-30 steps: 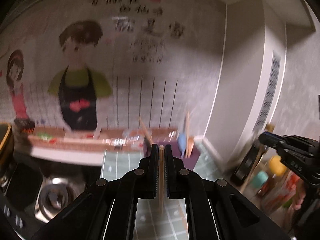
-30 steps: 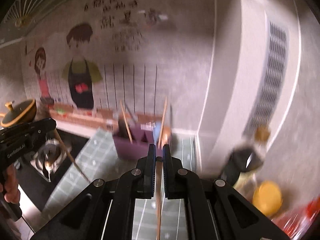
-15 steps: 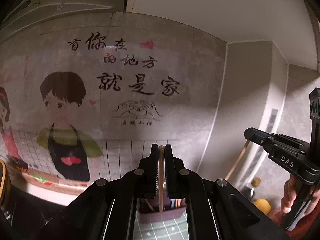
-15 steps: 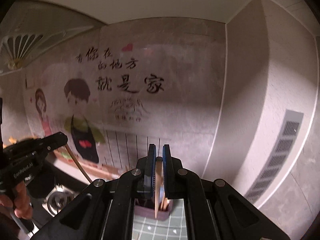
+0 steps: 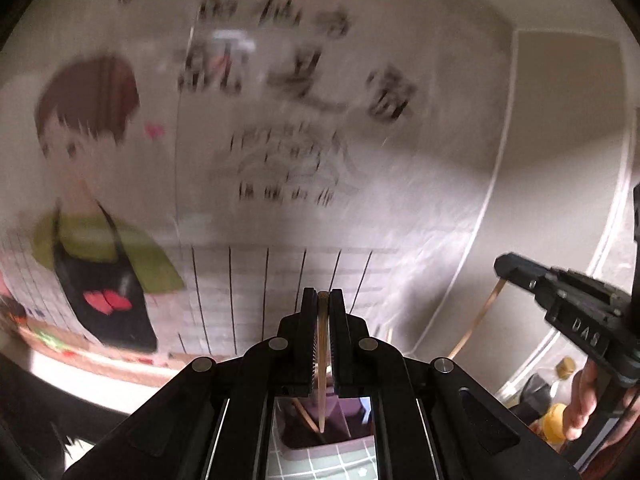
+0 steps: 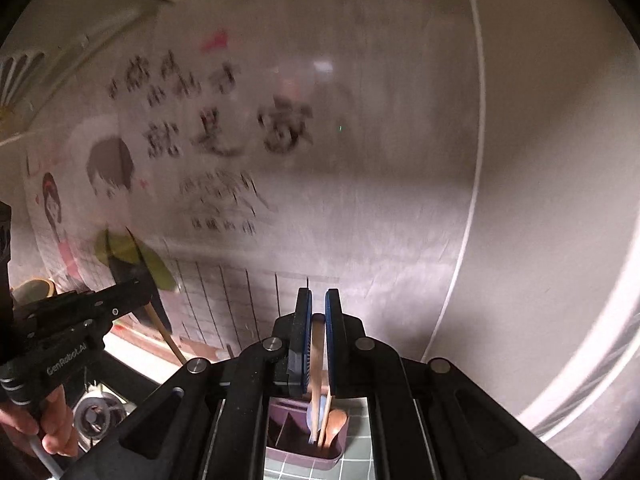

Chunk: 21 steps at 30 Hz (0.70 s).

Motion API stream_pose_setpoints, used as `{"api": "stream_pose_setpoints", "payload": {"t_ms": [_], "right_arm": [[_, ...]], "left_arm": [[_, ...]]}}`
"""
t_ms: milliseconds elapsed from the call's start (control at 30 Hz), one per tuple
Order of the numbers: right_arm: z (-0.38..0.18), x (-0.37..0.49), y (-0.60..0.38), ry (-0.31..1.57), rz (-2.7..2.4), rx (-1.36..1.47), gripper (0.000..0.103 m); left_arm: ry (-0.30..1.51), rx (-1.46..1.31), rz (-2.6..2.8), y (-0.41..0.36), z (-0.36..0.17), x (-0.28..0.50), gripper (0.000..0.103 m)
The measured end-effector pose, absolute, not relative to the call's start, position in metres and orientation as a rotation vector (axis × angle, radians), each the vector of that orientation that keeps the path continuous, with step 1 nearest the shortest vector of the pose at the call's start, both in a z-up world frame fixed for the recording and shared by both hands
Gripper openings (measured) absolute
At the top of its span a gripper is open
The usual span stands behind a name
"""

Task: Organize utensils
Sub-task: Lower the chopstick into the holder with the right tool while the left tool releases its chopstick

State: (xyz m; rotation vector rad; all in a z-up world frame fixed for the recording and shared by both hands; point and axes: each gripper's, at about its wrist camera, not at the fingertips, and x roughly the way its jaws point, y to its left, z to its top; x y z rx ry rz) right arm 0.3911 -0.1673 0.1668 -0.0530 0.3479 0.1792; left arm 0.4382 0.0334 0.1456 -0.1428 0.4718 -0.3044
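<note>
My left gripper (image 5: 323,294) is shut on a wooden chopstick (image 5: 321,372) that hangs down over the purple utensil holder (image 5: 320,428) below. My right gripper (image 6: 318,293) is shut on another wooden chopstick (image 6: 317,360), whose lower end reaches into the right part of the purple holder (image 6: 308,444), beside a wooden spoon (image 6: 336,426) and a pale blue utensil (image 6: 311,414). The right gripper also shows in the left wrist view (image 5: 500,270) with its chopstick (image 5: 478,320). The left gripper shows in the right wrist view (image 6: 146,292).
The holder stands on a green tiled counter (image 6: 360,468) against a wall with a cartoon sticker (image 5: 104,240). Bottles with a yellow cap (image 5: 554,424) stand at the right. A stove burner (image 6: 96,414) lies at the left.
Both grippers have tilted downward toward the holder, which shows larger between the fingers. The right chopstick's tip now reaches into the holder. Both views are motion-blurred.
</note>
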Motion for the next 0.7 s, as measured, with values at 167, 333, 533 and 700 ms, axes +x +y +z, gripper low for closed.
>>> {"api": "stream_pose_setpoints", "payload": {"t_ms": [167, 333, 533, 700], "right_arm": [[0.123, 0.432, -0.164, 0.451, 0.188, -0.047, 0.006], [0.078, 0.46, -0.159, 0.544, 0.21, -0.046, 0.006], [0.04, 0.473, -0.155, 0.628, 0.19, -0.063, 0.007], [0.038, 0.471, -0.16, 0.644, 0.218, -0.051, 0.014]], "left_arm": [[0.56, -0.155, -0.307, 0.029, 0.103, 0.472, 0.006], [0.625, -0.172, -0.322, 0.023, 0.068, 0.492, 0.006], [0.733, -0.197, -0.345, 0.014, 0.03, 0.509, 0.007], [0.688, -0.218, -0.352, 0.018, 0.04, 0.5, 0.011]]}}
